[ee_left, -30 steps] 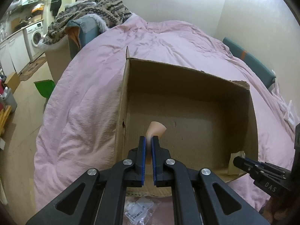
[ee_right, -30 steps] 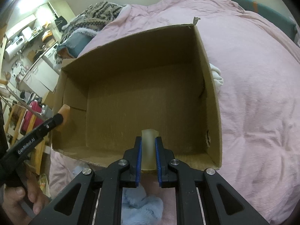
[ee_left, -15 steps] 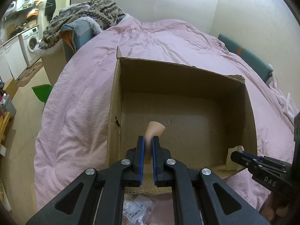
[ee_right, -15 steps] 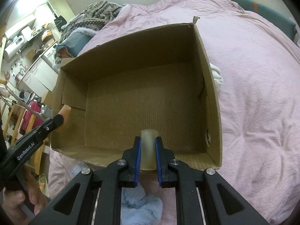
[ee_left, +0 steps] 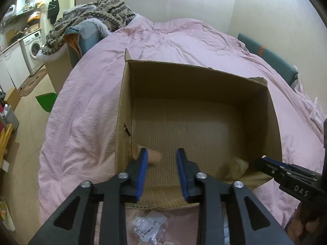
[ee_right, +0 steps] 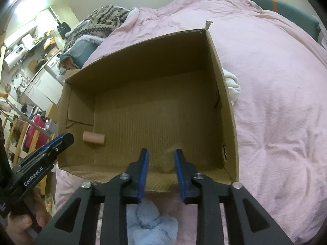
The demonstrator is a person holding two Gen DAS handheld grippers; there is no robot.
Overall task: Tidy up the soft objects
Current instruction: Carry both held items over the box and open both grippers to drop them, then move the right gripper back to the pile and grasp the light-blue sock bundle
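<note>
Your left gripper (ee_left: 161, 168) has its jaws spread wide with nothing between them, low in the left wrist frame over the near edge of the cardboard box (ee_left: 271, 110). A peach roll (ee_right: 93, 137) lies on the box floor at lower left in the right wrist frame. Your right gripper (ee_right: 161, 167) is likewise released; a blurred pale yellowish piece (ee_right: 168, 160) sits on the box floor between its blue pads. A fluffy blue cloth (ee_right: 151, 222) lies on the pink bed (ee_right: 276, 102) at bottom centre.

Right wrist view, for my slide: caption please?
Open right gripper above cardboard box on pink duvet; peach roll inside.
</note>
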